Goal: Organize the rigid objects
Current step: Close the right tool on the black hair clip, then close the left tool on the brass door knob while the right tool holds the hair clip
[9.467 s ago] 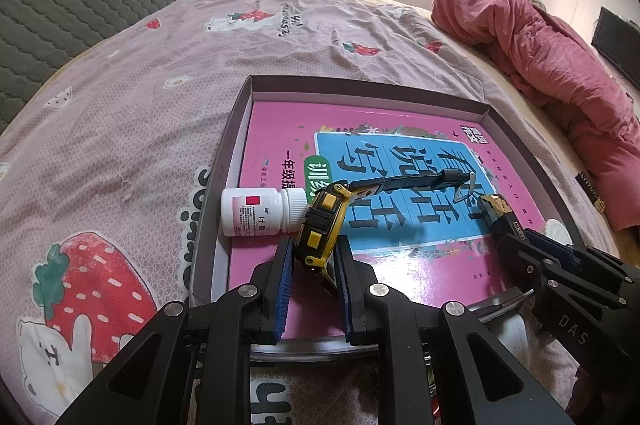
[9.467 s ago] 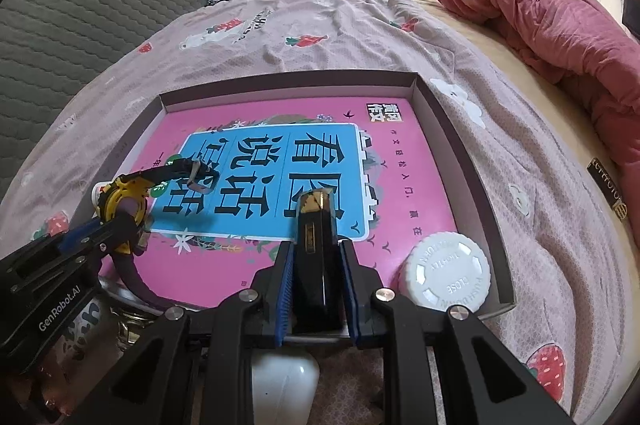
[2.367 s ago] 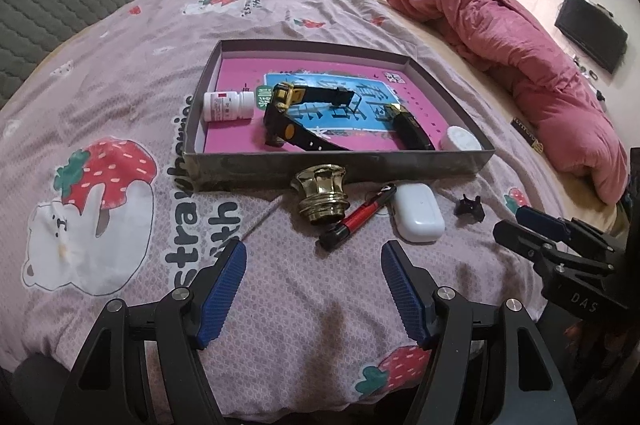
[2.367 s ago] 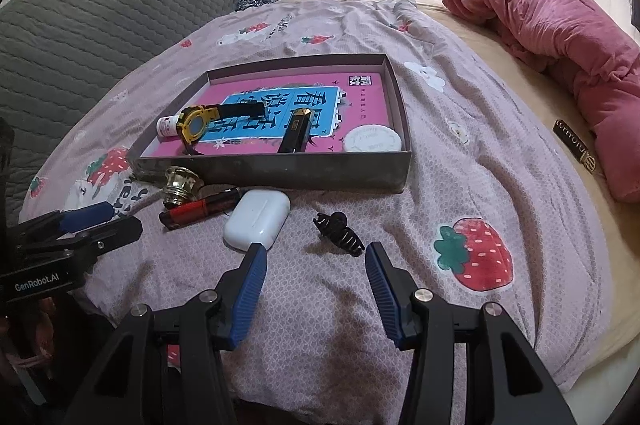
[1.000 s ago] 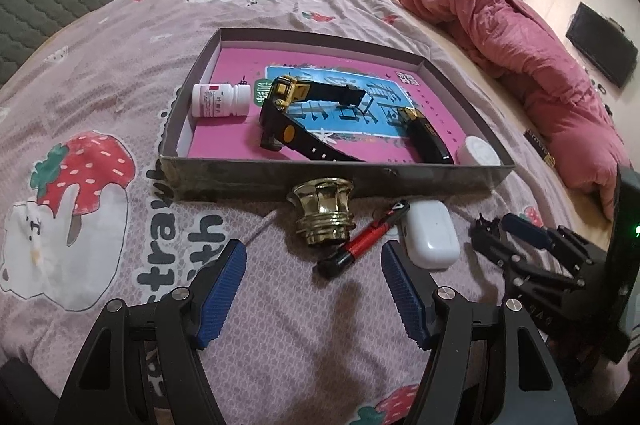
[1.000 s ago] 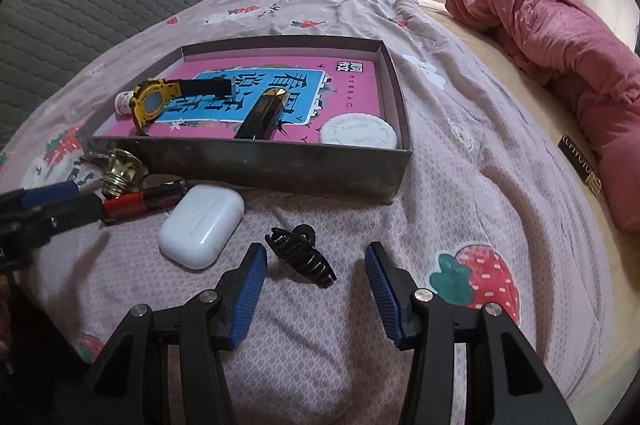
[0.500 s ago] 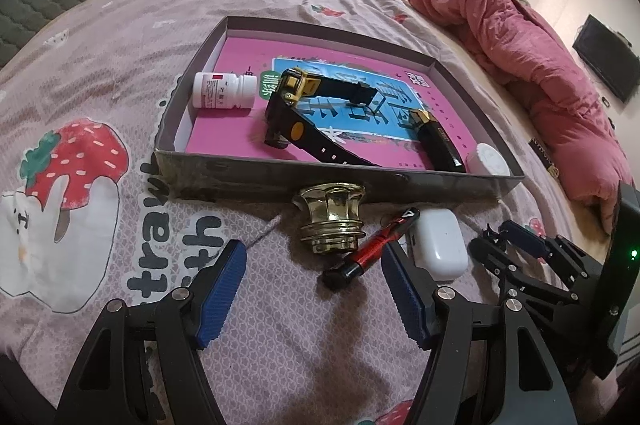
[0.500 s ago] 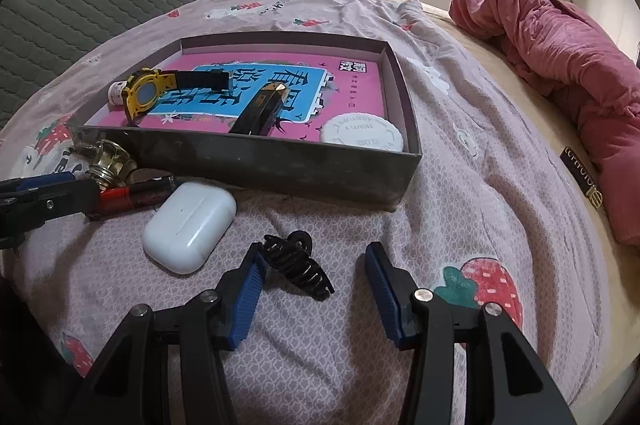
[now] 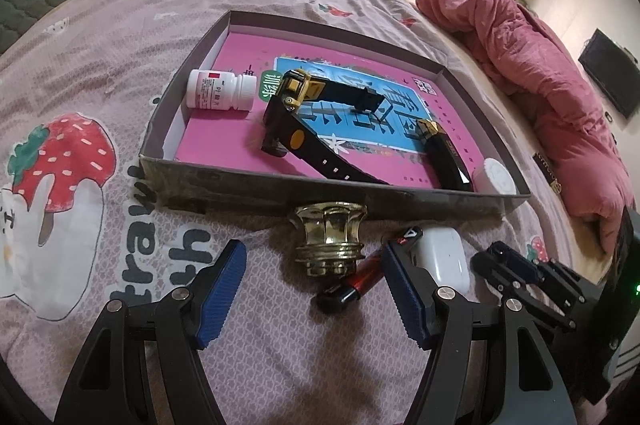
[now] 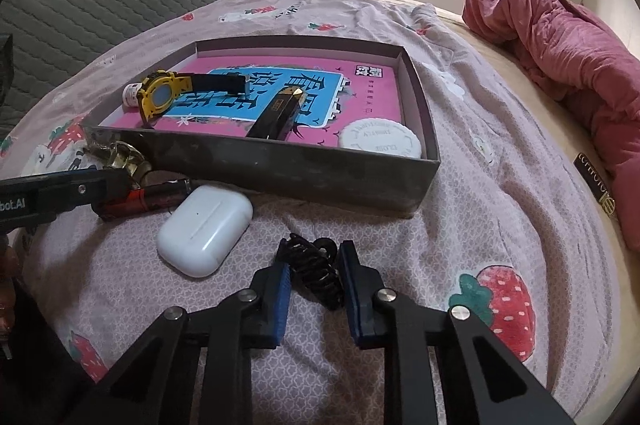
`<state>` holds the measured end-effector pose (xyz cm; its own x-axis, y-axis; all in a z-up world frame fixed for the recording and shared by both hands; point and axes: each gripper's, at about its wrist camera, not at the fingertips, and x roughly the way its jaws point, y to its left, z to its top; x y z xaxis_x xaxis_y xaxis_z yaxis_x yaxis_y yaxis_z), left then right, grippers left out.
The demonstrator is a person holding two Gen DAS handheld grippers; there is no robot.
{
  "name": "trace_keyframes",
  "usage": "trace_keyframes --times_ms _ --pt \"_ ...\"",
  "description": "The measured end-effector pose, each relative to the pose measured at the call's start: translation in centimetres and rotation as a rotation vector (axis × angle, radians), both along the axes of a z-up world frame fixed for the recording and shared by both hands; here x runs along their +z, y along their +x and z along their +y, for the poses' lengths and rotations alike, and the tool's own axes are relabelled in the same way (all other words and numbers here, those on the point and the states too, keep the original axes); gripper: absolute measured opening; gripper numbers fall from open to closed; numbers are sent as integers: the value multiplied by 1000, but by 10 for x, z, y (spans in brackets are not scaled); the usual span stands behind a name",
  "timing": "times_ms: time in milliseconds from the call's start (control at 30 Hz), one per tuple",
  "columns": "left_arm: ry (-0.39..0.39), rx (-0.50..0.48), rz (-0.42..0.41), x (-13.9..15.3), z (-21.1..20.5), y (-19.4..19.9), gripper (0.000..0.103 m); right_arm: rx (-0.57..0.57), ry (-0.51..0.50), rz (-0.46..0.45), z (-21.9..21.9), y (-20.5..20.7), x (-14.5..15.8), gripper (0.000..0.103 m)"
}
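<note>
The right gripper (image 10: pixel 314 275) has just been closing its jaws, and its blue pads now press both sides of the small black plastic claw hair clip (image 10: pixel 314 271), which lies on the bedspread just in front of the box. The left gripper (image 9: pixel 314 291) stands wide apart, pads on nothing, with the brass knob and the red pen between its fingers.

The pink-lilac bedspread with strawberry prints (image 9: pixel 80 73) covers the bed, and a crumpled rose-red quilt (image 10: pixel 560 37) lies at its far right. On the spread sits the shallow grey cardboard box (image 10: pixel 280 165), lined with a pink and blue booklet (image 10: pixel 360 93). Inside it lie a yellow and black wristwatch (image 10: pixel 160 97), a black lighter with a gold tip (image 10: pixel 276 117), a white round screw cap (image 10: pixel 380 139) and a white pill bottle with a red label (image 9: pixel 218 90). Outside, against the box's near wall, are a white glossy earbud case (image 10: pixel 204 229), a shiny brass knob (image 9: pixel 328 239) and a red and black pen (image 9: pixel 360 279).
</note>
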<state>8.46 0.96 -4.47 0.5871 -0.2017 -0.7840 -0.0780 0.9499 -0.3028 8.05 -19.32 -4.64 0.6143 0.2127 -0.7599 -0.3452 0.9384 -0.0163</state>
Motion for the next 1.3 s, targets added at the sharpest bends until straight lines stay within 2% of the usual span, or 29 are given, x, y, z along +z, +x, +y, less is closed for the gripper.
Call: trace_keyframes --times_ms 333,433,500,567,667,1067,1300 --pt "8 2 21 -6 -3 13 71 2 -2 3 2 2 -4 23" --pt "28 2 23 -7 -3 15 61 1 0 4 2 3 -4 23" --pt "46 0 30 -9 -4 18 50 0 2 4 2 3 -4 23" --pt "66 -16 42 -11 -6 21 47 1 9 7 1 4 -4 23" --pt "86 -34 44 -11 -9 22 37 0 29 13 -2 4 -4 23" --pt "14 -48 20 -2 2 12 37 -11 62 9 -6 4 2 22" --pt "18 -74 -49 16 2 2 37 -14 66 -8 -7 -2 13 22"
